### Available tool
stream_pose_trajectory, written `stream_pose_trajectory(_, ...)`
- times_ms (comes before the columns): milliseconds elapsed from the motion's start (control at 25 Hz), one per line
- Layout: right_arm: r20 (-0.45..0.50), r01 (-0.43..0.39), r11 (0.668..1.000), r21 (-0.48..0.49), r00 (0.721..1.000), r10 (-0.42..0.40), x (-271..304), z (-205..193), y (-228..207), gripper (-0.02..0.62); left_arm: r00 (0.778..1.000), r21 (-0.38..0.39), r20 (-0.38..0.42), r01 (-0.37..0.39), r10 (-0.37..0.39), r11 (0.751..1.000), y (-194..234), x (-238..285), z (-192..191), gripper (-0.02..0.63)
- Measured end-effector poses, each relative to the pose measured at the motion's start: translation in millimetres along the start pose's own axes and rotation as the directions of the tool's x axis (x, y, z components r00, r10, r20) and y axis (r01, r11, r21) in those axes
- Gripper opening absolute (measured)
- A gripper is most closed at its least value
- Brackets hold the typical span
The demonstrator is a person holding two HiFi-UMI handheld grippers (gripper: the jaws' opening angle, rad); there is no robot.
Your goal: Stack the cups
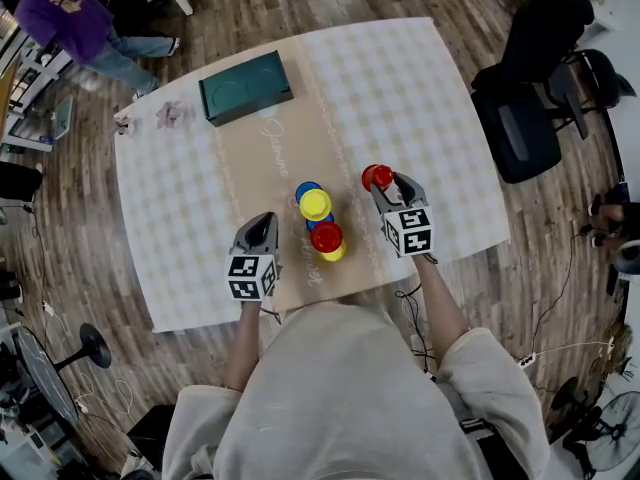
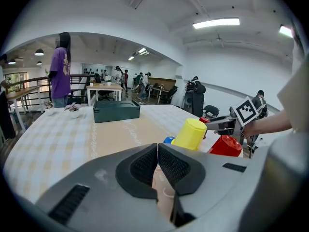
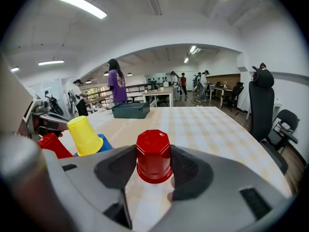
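Several upturned cups cluster on the tan runner: a yellow cup (image 1: 315, 205) beside a blue cup (image 1: 307, 189), and a red cup (image 1: 326, 236) nearer me. The left gripper view shows the yellow cup (image 2: 191, 133), the blue cup (image 2: 168, 140) and the red cup (image 2: 226, 146). My right gripper (image 1: 385, 180) is shut on another red cup (image 1: 377, 176), upside down, right of the cluster. That held red cup (image 3: 154, 156) sits between the pads of the right gripper (image 3: 154, 153). My left gripper (image 1: 266, 218) (image 2: 158, 146) is shut on nothing, left of the cluster.
A dark green box (image 1: 245, 87) lies at the table's far left part, with a small dish (image 1: 170, 114) beside it. The checked tablecloth (image 1: 420, 98) covers the table. Black office chairs (image 1: 530, 118) stand to the right. A person in purple (image 1: 70, 18) stands beyond the far left corner.
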State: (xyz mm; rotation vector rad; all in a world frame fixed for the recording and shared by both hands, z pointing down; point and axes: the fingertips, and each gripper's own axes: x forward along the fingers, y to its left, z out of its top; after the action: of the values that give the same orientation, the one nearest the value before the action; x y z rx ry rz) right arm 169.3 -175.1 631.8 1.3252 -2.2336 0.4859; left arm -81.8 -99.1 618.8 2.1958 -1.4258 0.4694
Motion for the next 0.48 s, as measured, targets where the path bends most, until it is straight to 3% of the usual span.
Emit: stream_pose_trajectory(480, 0.024, -0.034, 0.999, -0.017, 0.999, 0.035, -44.5, -5.6, 33.7, 0.215, 1.0, 0.005, 0.031, -0.004, 0.004, 1.0, -7.0, -7.8, 2.7, 0.015)
